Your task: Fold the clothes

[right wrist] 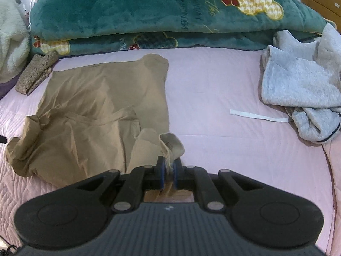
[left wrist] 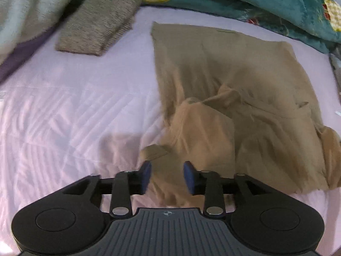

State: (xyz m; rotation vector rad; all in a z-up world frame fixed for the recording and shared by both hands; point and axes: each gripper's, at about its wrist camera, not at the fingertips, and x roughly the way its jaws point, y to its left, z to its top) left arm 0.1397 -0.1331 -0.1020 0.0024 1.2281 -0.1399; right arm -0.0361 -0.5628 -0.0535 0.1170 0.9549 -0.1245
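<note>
Tan garment (right wrist: pixel 100 106) lies partly spread on the pink bedsheet (right wrist: pixel 213 98), below the green blanket (right wrist: pixel 149 10). Right gripper (right wrist: pixel 168 170): jaws together, clamped on a bunched edge of the garment. Left gripper (left wrist: pixel 167 175): jaws apart, pads (left wrist: pixel 147 170) clear of the cloth, fabric visible between them. Folded brown knit (left wrist: pixel 96 27) rests beside the garment; grey sweatshirt (right wrist: pixel 302 81) lies well apart.

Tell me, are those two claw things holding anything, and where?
The right gripper pinches the tan garment at a near edge. The left gripper stands open over it, gripping nothing.
</note>
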